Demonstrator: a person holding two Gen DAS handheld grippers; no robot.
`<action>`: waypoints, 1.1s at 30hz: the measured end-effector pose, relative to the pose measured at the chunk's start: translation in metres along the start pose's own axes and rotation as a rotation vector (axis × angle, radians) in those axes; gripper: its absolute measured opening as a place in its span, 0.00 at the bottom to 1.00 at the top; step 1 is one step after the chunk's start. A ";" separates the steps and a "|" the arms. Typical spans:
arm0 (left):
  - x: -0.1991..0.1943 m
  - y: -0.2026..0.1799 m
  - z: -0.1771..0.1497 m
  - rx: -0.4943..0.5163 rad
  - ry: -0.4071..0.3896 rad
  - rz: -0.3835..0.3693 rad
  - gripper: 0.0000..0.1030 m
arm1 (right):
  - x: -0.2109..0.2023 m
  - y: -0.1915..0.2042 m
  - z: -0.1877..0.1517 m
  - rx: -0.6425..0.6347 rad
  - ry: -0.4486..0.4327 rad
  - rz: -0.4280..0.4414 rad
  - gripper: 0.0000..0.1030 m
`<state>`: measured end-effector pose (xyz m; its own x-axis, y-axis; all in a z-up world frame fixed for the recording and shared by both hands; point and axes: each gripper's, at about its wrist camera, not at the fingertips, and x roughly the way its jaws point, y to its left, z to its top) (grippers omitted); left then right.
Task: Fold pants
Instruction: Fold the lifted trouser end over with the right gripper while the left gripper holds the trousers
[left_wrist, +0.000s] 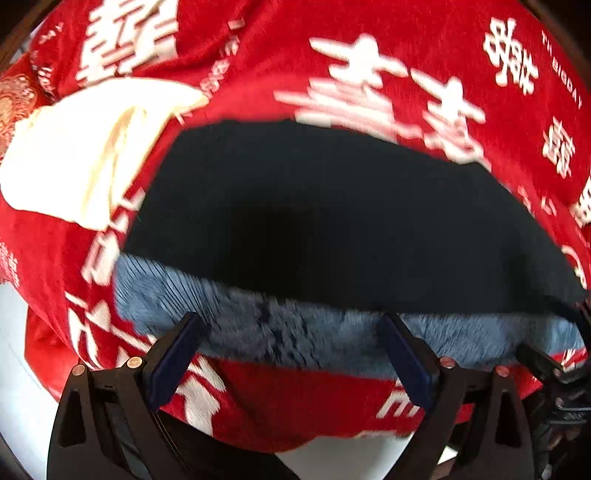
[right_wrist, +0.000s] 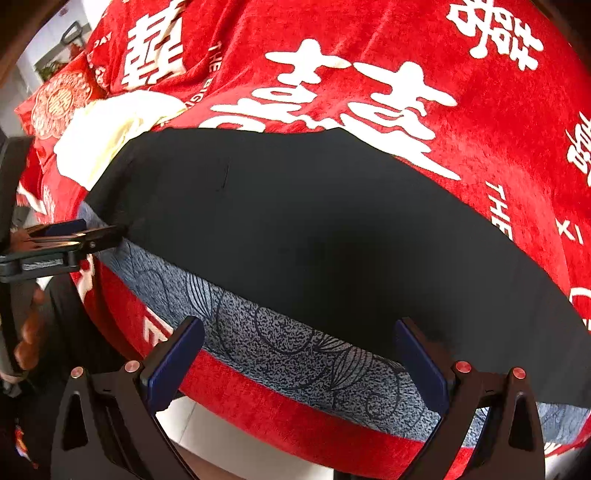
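Your pants lie flat on the red cover.
Both your tongs, left and right, gape wide at the near hem, holding nothing.

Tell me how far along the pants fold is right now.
Done: the dark pants lie flat on the red blanket, a patterned blue-grey band showing along the near edge. In hand: nothing; left gripper and right gripper are open beside that edge. Left: grasp and fold; how many folds remain is unclear.
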<state>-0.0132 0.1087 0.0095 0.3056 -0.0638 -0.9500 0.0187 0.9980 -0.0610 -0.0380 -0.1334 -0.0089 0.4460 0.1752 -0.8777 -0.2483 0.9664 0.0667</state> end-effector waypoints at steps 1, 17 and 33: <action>0.009 0.003 -0.002 -0.011 0.042 -0.001 0.94 | 0.010 -0.002 -0.007 -0.027 0.043 -0.032 0.99; -0.031 -0.190 0.000 0.303 -0.028 -0.169 0.95 | -0.079 -0.200 -0.124 0.388 -0.012 -0.212 0.99; 0.038 -0.383 -0.003 0.517 0.056 -0.060 0.98 | -0.121 -0.341 -0.252 0.799 -0.061 -0.221 0.99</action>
<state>-0.0115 -0.2760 -0.0039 0.2389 -0.1066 -0.9652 0.5062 0.8619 0.0301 -0.2245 -0.5321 -0.0449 0.4641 -0.0470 -0.8845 0.5259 0.8181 0.2325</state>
